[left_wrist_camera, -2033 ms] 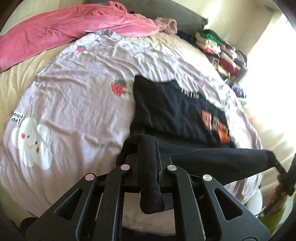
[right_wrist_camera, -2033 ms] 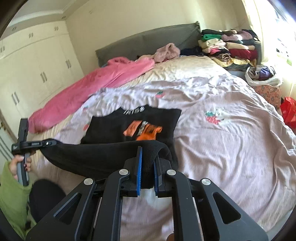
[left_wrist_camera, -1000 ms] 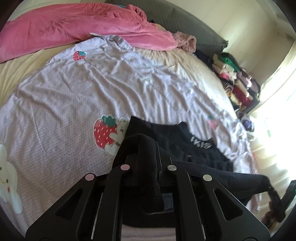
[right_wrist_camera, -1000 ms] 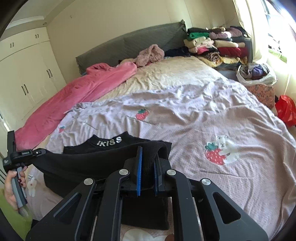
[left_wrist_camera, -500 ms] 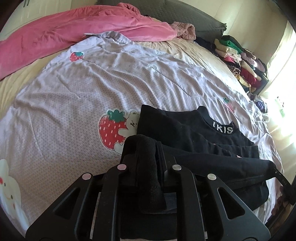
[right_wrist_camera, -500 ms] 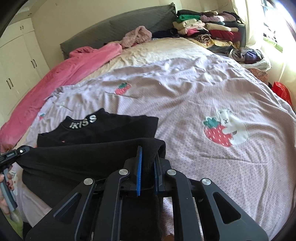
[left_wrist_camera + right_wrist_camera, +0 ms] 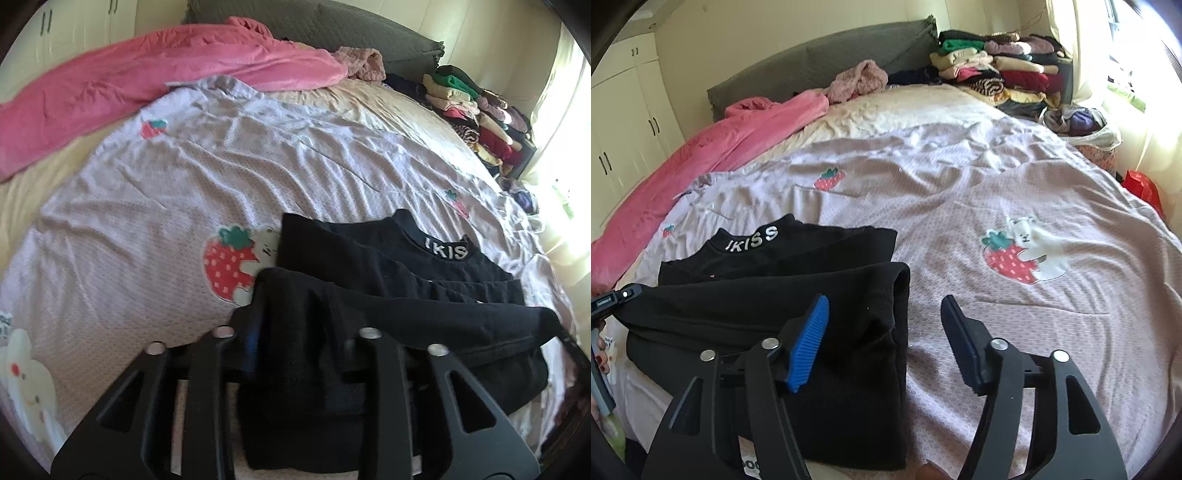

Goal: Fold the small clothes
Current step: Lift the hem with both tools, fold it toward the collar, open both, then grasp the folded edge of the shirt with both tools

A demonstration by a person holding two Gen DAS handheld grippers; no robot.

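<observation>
The black garment (image 7: 798, 295) is lying folded near the bed's (image 7: 1071, 314) front edge. The right gripper (image 7: 882, 339) is opening wide, clear of the fabric's right corner. The left gripper (image 7: 299, 354) is opening, with the fabric's left corner lying between its jaws.

Matt black knit top (image 7: 798, 302)

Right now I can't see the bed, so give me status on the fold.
Right gripper opening, nothing between its fingers. Left gripper opening, cloth between. Black top folded over on bedspread. Nothing in the way.
</observation>
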